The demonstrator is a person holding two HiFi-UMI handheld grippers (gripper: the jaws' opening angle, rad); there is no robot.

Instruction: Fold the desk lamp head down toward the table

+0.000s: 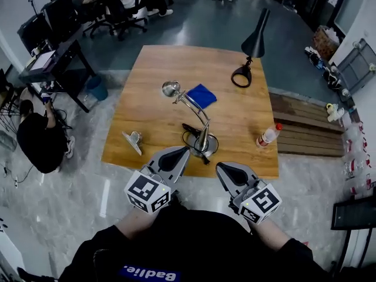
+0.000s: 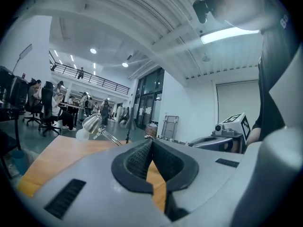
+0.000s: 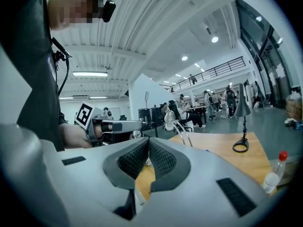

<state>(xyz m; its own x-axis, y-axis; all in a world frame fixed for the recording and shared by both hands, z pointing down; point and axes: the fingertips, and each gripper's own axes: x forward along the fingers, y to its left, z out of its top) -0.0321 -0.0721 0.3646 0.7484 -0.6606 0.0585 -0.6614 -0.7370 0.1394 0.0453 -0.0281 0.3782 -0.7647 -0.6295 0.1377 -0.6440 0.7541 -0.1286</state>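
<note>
A silver desk lamp stands near the table's front edge, its base (image 1: 204, 144) just ahead of both grippers. Its thin arm leans up and left to the round head (image 1: 171, 88), which is raised. My left gripper (image 1: 185, 150) is shut and empty, its tip close to the left of the base. My right gripper (image 1: 220, 167) is shut and empty too, a little short of the base on the right. In the left gripper view the shut tips (image 2: 151, 143) point past the lamp head (image 2: 91, 123). From the right gripper (image 3: 148, 143) the lamp head (image 3: 169, 119) shows ahead.
A wooden table (image 1: 147, 87) carries a black desk lamp (image 1: 254, 44) at the far right, a blue cloth (image 1: 201, 95) behind the silver lamp, a plastic bottle (image 1: 268, 135) at the right edge and a small metal piece (image 1: 133, 140) front left. People sit at desks beyond.
</note>
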